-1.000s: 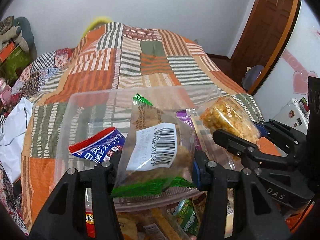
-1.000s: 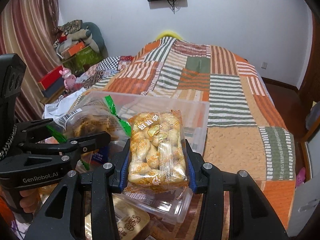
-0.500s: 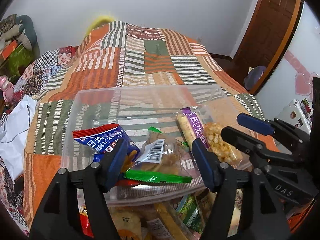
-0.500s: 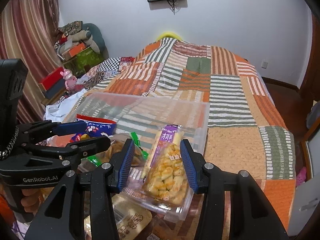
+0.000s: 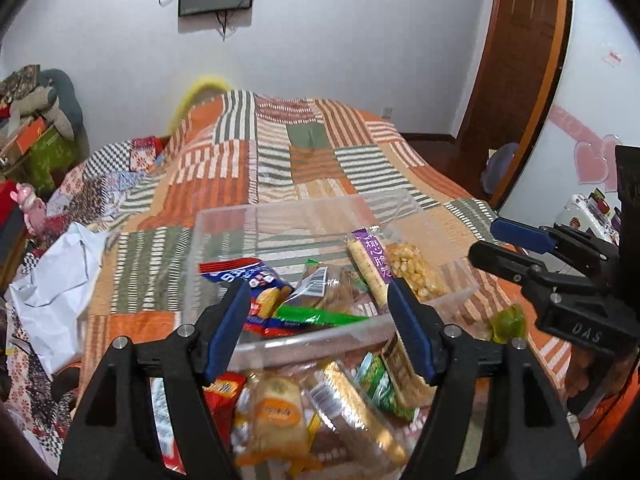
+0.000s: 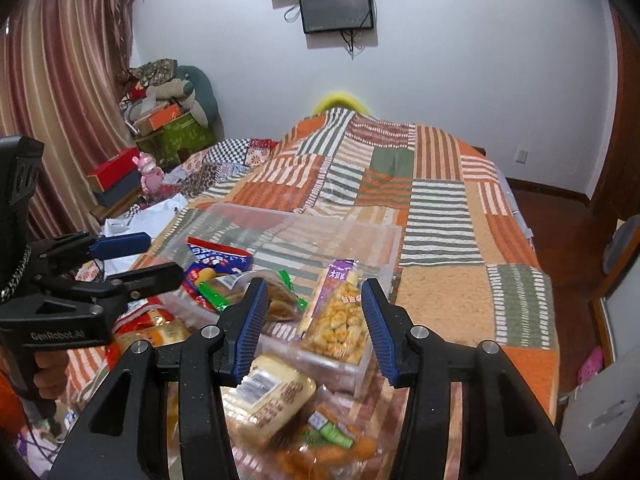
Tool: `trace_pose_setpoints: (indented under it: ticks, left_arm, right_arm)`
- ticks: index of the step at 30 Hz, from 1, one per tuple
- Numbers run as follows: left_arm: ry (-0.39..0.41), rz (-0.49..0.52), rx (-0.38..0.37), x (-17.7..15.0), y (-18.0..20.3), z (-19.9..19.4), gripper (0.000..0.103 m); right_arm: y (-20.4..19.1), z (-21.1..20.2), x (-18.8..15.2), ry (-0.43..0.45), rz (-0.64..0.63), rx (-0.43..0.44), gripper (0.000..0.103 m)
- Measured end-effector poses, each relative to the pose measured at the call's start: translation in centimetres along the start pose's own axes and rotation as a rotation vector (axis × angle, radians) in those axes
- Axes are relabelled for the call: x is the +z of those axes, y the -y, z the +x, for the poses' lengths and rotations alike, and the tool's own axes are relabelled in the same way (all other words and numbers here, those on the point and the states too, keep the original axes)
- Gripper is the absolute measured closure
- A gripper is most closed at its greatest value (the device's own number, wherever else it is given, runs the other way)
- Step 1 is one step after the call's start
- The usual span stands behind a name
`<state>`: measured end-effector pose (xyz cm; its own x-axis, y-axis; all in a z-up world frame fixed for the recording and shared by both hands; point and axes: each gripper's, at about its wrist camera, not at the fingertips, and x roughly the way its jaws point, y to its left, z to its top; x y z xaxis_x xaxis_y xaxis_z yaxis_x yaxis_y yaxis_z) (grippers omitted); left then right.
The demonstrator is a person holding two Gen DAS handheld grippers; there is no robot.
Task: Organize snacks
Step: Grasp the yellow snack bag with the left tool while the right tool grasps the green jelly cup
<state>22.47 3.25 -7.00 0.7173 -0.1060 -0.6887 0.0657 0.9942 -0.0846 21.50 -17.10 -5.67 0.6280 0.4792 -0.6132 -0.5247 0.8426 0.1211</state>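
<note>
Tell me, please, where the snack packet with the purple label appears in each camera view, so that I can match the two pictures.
Left wrist view: the purple-label packet lies in the clear plastic box, right of centre, just beyond the right fingertip of the open left gripper.
Right wrist view: the same packet sits centre frame, beyond the open right gripper.
Shared landmark: the blue and red packet in the box's left part.

White walls, wall-mounted screen (image 6: 337, 6), patchwork-quilted bed (image 6: 424, 200), striped curtain (image 6: 60, 92), brown wooden door (image 5: 516, 60)
</note>
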Motion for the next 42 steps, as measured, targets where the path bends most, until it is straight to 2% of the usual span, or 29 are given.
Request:
trace_pose_setpoints:
  ticks: [7, 16, 28, 35, 42]
  left_arm:
    - [0.043, 0.023, 0.039, -1.8, -1.1, -3.7, 0.029]
    - [0.009, -0.023, 0.047, -5.0, -3.0, -5.2, 0.028]
    - [-0.114, -0.035, -0.016, -8.8, -2.2, -1.8, 0.028]
    - [-0.16, -0.012, -0.013, -9.7, -1.6, 0.6, 0.028]
    - [-0.158, -0.009, 0.027, -9.9, -1.6, 2.3, 0.029]
  right_arm:
    - [0.2, -2.3, -1.2, 0.021, 0.014, -0.011, 0.052]
    - [1.4, -3.5, -4.0, -0.005, 0.078, -0.043, 0.05]
    - [5.0, -2.1, -8.4, -0.108, 0.181, -0.119, 0.049]
    - [6.7, -1.0, -9.9, -0.153, 0.246, -0.112, 0.049]
    - [6.1, -0.2, -10.4, -0.171, 0.219, -0.141, 0.045]
